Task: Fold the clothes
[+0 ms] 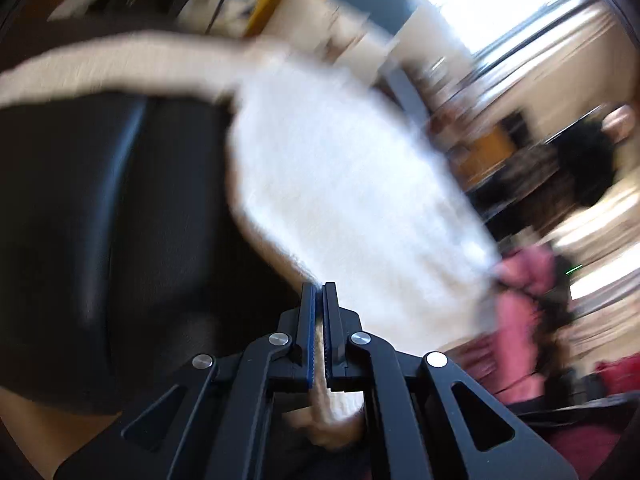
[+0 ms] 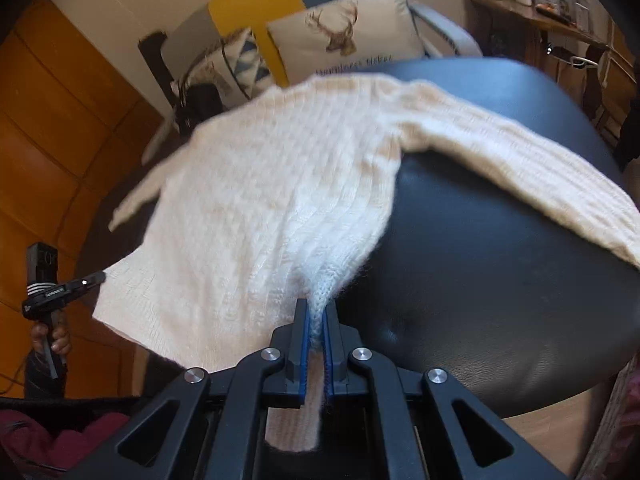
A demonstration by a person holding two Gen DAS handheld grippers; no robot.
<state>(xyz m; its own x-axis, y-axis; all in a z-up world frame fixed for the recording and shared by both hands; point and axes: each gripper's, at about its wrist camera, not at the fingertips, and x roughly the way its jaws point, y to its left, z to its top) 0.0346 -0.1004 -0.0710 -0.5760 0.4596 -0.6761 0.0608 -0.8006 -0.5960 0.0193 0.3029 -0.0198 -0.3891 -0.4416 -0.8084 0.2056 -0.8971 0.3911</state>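
The cream sweater (image 2: 260, 200) lies spread over a black padded surface (image 2: 500, 280), one sleeve trailing toward the surface's right edge. The right gripper (image 2: 316, 320) has its fingers closed tight on the sweater's near hem, which bunches up between them. The left gripper (image 1: 319, 304) also has its fingers pinched together on a fold of the sweater's edge. Bare black surface shows right of the sweater; cushions (image 2: 348, 36) stand beyond the far edge.

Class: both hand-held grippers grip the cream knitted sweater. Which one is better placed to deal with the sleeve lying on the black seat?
Probably right. The right hand-held gripper pinches the cream knitted sweater beside the sleeve on the black leather seat. The left hand-held gripper holds the opposite edge.
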